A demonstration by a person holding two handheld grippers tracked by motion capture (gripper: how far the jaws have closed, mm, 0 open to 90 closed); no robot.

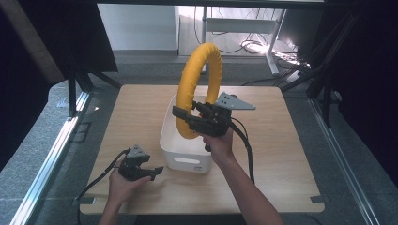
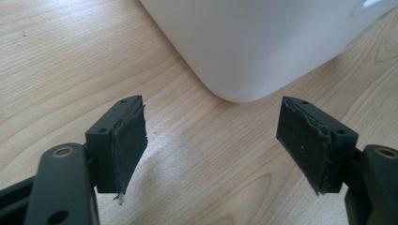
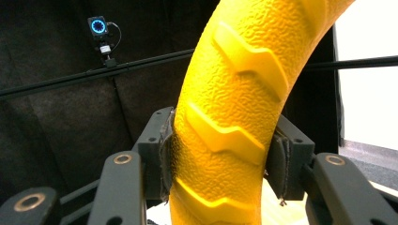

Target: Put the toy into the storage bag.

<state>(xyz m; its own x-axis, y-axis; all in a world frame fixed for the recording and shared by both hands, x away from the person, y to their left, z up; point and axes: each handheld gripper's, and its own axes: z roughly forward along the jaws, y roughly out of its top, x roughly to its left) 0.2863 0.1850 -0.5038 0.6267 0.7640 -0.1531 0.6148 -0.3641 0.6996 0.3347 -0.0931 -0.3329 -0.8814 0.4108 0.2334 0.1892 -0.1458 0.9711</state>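
A large yellow ring [image 1: 199, 75] with a bumpy, ridged surface stands upright above a white bin [image 1: 173, 140] at the middle of the wooden table [image 1: 131, 117]. My right gripper [image 1: 183, 115] is shut on the ring's lower left part; in the right gripper view both pads press the yellow ring [image 3: 234, 117]. My left gripper [image 1: 157, 171] rests low over the table near its front left, open with nothing between its jaws. In the left gripper view the white bin's [image 2: 263, 42] rounded corner lies just beyond the gripper [image 2: 211, 136].
Black curtains and frame bars flank the table. A small camera with a blue light ring [image 3: 98, 26] hangs on a bar in the right gripper view. Cables and a white desk frame [image 1: 244, 28] lie on the floor beyond the far edge.
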